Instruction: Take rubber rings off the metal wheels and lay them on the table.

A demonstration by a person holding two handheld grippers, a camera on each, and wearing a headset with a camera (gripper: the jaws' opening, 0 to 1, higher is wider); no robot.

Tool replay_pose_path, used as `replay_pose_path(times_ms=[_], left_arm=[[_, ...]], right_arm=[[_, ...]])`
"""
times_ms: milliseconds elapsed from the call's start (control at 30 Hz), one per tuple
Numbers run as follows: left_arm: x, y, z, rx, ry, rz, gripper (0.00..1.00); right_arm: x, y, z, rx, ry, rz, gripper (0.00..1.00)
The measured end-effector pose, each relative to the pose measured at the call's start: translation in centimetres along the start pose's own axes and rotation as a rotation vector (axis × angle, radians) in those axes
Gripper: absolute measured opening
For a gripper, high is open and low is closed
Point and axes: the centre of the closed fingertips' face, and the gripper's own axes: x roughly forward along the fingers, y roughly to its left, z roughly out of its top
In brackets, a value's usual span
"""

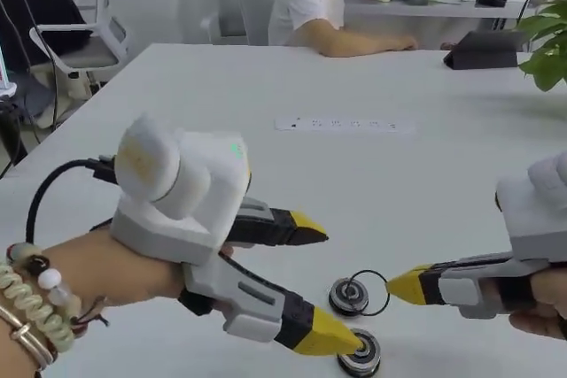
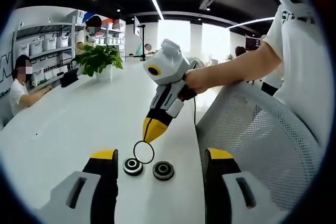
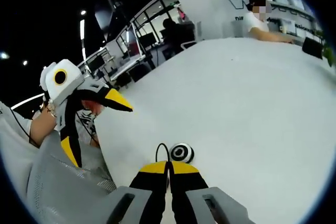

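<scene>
Two small metal wheels (image 1: 348, 296) (image 1: 361, 356) with dark rims lie near the front edge of the white table (image 1: 266, 95). A thin black rubber ring (image 1: 386, 297) hangs loose beside the farther wheel (image 2: 133, 166), pinched in the yellow tips of my right gripper (image 1: 400, 286), which is shut on it. In the right gripper view the ring (image 3: 157, 150) curls up from the shut jaws (image 3: 168, 167) next to one wheel (image 3: 181, 152). My left gripper (image 1: 330, 288) is open, its jaws spread over the two wheels with the nearer wheel (image 2: 163, 170) between them, gripping nothing.
A white power strip (image 1: 341, 124) lies mid-table. A person sits at the far side (image 1: 310, 6), with a dark tablet stand (image 1: 483, 49) and a green plant (image 1: 549, 42) at the right. An office chair (image 1: 80, 42) stands at the far left.
</scene>
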Motion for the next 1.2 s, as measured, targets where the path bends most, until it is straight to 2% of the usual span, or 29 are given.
replay_pose_path(times_ms=[133,167,233,500,667,767,833,867,933,1033,1200], left_arm=[[-1.6,0.5,1.2,0.005,-0.033,0.045,0.67],[-1.9,0.6,1.3,0.005,-0.035,0.054,0.67],[-2.6,0.6,1.5,0.009,-0.039,0.072,0.68],[-6.3,0.6,0.9,-0.005,-0.042,0.162,0.71],[-8.0,0.2,0.5,-0.018,-0.055,0.212,0.73],[-8.8,0.1,-0.1,-0.034,-0.070,0.239,0.73],[-9.2,-0.1,-0.7,-0.067,-0.081,0.252,0.74],[-9.5,-0.2,-0.9,-0.098,-0.104,0.258,0.74],[-9.9,-0.2,-1.5,-0.132,-0.124,0.281,0.75],[-10.2,-0.7,-2.6,-0.173,-0.129,0.295,0.78],[-10.2,-0.8,-4.1,-0.241,-0.137,0.337,0.84]], right_arm=[[-0.3,0.5,0.9,-0.005,-0.035,0.009,0.00],[-0.3,0.6,1.1,-0.006,-0.053,0.014,0.00],[-0.4,0.8,1.2,-0.003,-0.049,0.017,0.00],[-0.6,1.6,2.2,-0.021,-0.087,0.036,0.00],[-0.6,2.2,2.6,-0.031,-0.099,0.051,0.00],[-0.6,2.5,2.8,-0.036,-0.106,0.059,0.00],[-0.6,2.6,3.0,-0.037,-0.112,0.063,0.00],[-0.7,2.7,3.1,-0.038,-0.117,0.065,0.00],[-0.8,2.8,3.2,-0.036,-0.125,0.068,0.00],[-0.9,3.0,3.5,-0.032,-0.138,0.078,0.00],[-1.0,3.7,4.2,-0.021,-0.171,0.106,0.00]])
